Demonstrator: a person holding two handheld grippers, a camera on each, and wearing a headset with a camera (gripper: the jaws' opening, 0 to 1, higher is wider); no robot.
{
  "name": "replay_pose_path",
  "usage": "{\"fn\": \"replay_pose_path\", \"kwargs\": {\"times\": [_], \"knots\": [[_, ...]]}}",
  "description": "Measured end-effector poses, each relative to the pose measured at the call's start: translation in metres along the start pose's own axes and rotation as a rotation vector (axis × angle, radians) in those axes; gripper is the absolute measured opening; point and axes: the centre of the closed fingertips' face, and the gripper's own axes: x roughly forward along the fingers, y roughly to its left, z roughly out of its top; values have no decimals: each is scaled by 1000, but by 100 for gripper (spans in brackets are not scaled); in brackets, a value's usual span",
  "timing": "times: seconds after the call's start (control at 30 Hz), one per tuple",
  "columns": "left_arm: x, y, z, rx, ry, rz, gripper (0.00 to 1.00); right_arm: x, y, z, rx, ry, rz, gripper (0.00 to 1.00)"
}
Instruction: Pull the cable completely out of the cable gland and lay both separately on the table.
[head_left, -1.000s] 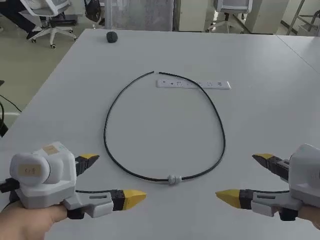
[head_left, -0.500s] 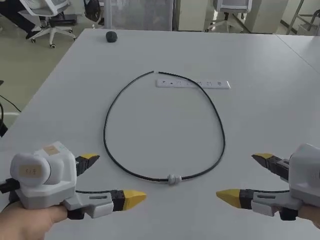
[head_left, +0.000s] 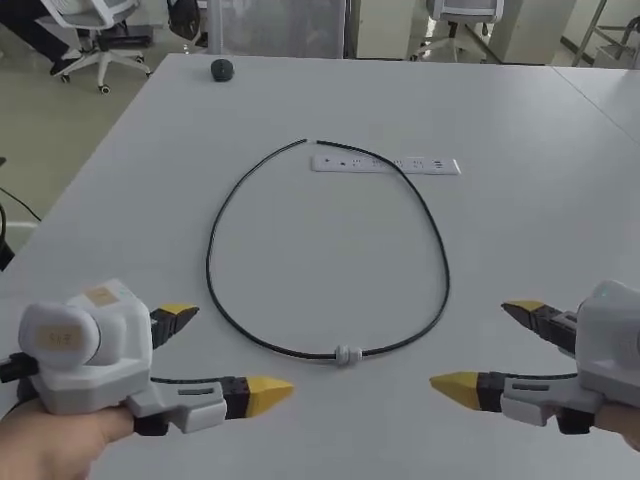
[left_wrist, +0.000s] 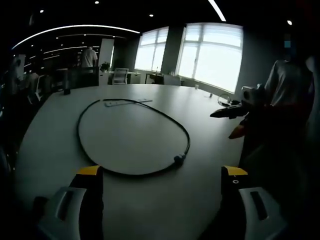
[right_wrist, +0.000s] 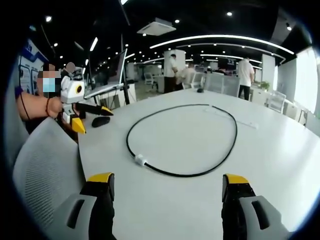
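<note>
Nearest us, our left gripper (head_left: 235, 350) and right gripper (head_left: 475, 343) hang wide open and empty over the table (head_left: 320, 250). Just beyond, between them, the gland (head_left: 346, 354) sits on the near arc of the cable (head_left: 209, 262), whose loop reaches the far strip (head_left: 385, 165). We should pinch the gland with one gripper and the cable just beside it with the other, then draw straight along the cable.

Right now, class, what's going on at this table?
A person holds the left gripper and the right gripper, both open and empty, above the near edge of the table. The cable lies in a loop ahead of them, with the gland threaded on its near side. Nothing is pulled apart yet.
</note>
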Motion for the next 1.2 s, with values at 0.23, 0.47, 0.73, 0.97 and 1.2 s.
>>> {"fn": "replay_pose_path", "kwargs": {"times": [0.23, 0.47, 0.73, 0.97, 1.2], "knots": [[0, -1, 3, 3, -6, -4, 98, 0, -1, -1, -1, 2, -1, 89], [0, 1, 4, 3, -9, -3, 98, -1, 0, -2, 4, 5, -1, 88], [1, 0, 5, 10, -11, -6, 97, -1, 0, -3, 5, 6, 1, 88], [1, 1, 5, 7, -7, -5, 99, 0, 0, -5, 4, 11, 0, 87], [2, -1, 3, 2, -2, -11, 98, -1, 0, -5, 4, 15, 2, 88]]}}
